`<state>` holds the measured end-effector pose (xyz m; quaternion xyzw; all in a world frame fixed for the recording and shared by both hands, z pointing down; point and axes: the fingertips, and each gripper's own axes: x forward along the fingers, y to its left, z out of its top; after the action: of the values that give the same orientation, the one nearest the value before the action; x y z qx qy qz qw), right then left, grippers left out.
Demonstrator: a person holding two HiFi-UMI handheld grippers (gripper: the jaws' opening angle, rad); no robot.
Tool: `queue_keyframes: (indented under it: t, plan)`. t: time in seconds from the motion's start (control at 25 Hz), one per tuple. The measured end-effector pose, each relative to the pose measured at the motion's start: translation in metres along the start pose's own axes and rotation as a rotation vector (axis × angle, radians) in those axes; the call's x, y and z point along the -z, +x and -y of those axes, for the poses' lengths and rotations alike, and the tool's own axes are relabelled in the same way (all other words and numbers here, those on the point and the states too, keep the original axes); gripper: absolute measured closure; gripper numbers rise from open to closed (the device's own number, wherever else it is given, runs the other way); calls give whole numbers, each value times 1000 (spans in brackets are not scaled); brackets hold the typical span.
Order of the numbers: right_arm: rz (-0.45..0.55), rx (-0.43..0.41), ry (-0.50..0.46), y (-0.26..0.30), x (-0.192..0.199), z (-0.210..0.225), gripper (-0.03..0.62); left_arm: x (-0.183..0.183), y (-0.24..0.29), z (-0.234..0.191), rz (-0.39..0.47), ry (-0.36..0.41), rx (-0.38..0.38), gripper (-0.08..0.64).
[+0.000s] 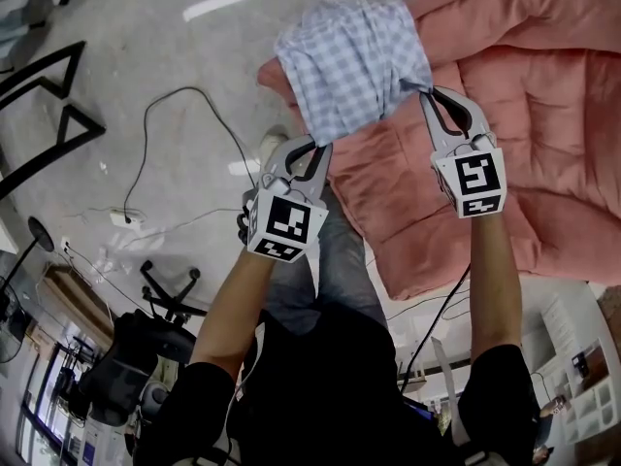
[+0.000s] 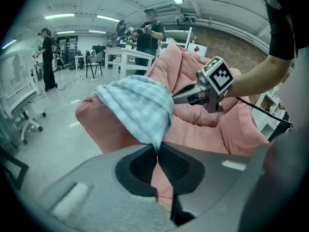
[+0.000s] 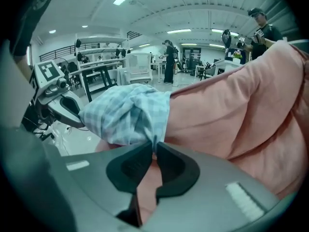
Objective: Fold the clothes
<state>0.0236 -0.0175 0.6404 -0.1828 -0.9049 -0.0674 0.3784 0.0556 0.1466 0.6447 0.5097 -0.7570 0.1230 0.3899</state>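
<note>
Lying bunched over the end of the pink quilted cushion (image 1: 543, 115), the blue-and-white checked garment (image 1: 349, 61) is drawn toward you by its two lower corners. Your left gripper (image 1: 312, 150) has its jaws pressed together on one corner: in the left gripper view the cloth tapers to a point that runs straight down into the seam between the pads. Your right gripper (image 1: 428, 92) pinches the other corner the same way, with its jaws clamped on a thin fold of the checked fabric and the pink cushion directly behind. In the head view the two tools sit side by side, a little apart, each with its marker cube turned up toward the camera and your bare forearms behind them.

Left of the cushion you have pale, glossy floor (image 1: 126, 37), where a black cable (image 1: 146, 124) loops down to a white power strip (image 1: 124, 218). A black chair base (image 1: 170, 289) stands nearer your body. In the left gripper view, two people (image 2: 149, 30) stand by white tables far behind.
</note>
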Motion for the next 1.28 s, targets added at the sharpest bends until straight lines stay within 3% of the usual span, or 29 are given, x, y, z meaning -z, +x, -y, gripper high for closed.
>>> queue_keyframes:
  t: [0.28,0.76,1.0,1.04,1.08,1.2,1.28]
  plan:
    - [5,23,-74,-25,-5,13,560,-1,-24,14,-11,78,11,548]
    - [-30,54,-99,-47,12,18,560,32,-60,-19,-37,22,-46,549]
    - [-100,134,-237,-47,21,32,576,46,-51,-41,-55,2,-39,548]
    - [-128,158,-221,-50,31,40,591,48,-49,-43,-59,-1,-32,548]
    - [-139,164,-144,-53,42,47,591,48,-47,-43,-58,-8,-18,546]
    - [-77,131,190,-59,63,49,589,48,-41,-42,-49,-32,17,545]
    - [-68,126,207,-55,66,40,589,52,-35,-45,-68,-25,-6,543]
